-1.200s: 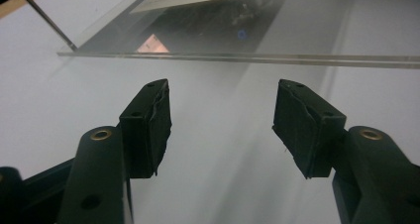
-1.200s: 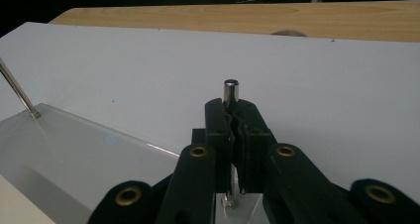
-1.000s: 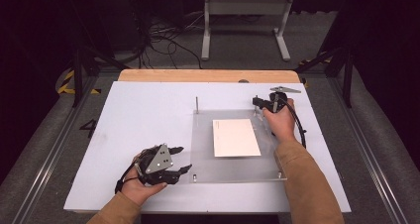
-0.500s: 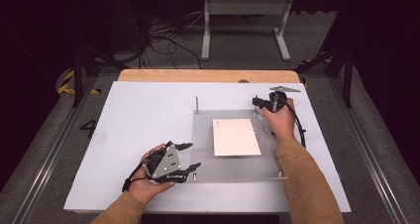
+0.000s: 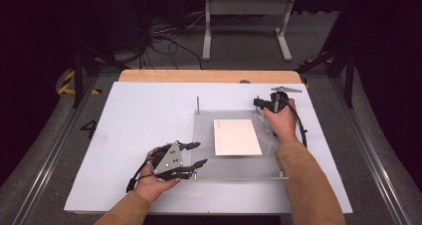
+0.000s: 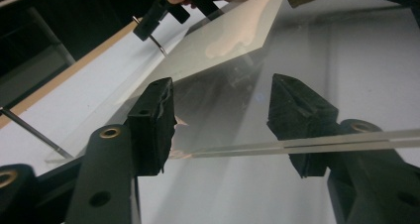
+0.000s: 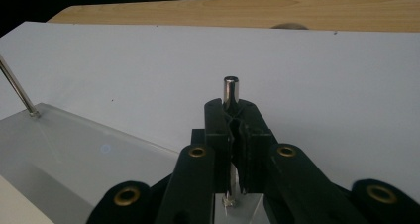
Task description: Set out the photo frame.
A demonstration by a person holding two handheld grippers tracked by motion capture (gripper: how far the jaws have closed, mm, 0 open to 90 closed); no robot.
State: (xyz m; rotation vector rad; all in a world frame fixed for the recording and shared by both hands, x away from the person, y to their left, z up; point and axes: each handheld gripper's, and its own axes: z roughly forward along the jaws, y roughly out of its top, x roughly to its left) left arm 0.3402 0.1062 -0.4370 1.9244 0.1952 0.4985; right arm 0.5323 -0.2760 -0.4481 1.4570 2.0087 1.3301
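A clear acrylic plate (image 5: 268, 160) lies on the white board (image 5: 139, 115) with a white sheet (image 5: 236, 136) at its middle. Thin metal posts stand at its corners; the back-left post (image 5: 197, 105) is free. My right gripper (image 5: 258, 103) is shut on the back-right post (image 7: 230, 91), whose top pokes out above the jaws (image 7: 232, 112). My left gripper (image 5: 201, 154) is open at the plate's front-left corner. In the left gripper view its jaws (image 6: 223, 92) straddle the plate's edge (image 6: 297, 144) without touching it.
The white board rests on a wooden table (image 5: 209, 75) with dark floor, cables and a metal stand (image 5: 246, 8) beyond. The board's left half is bare. The back-left post (image 7: 17, 92) leans into the right gripper view.
My left gripper has moved right and slightly forward, up to the plate's front-left corner, jaws still open. The right gripper has stayed shut on its post.
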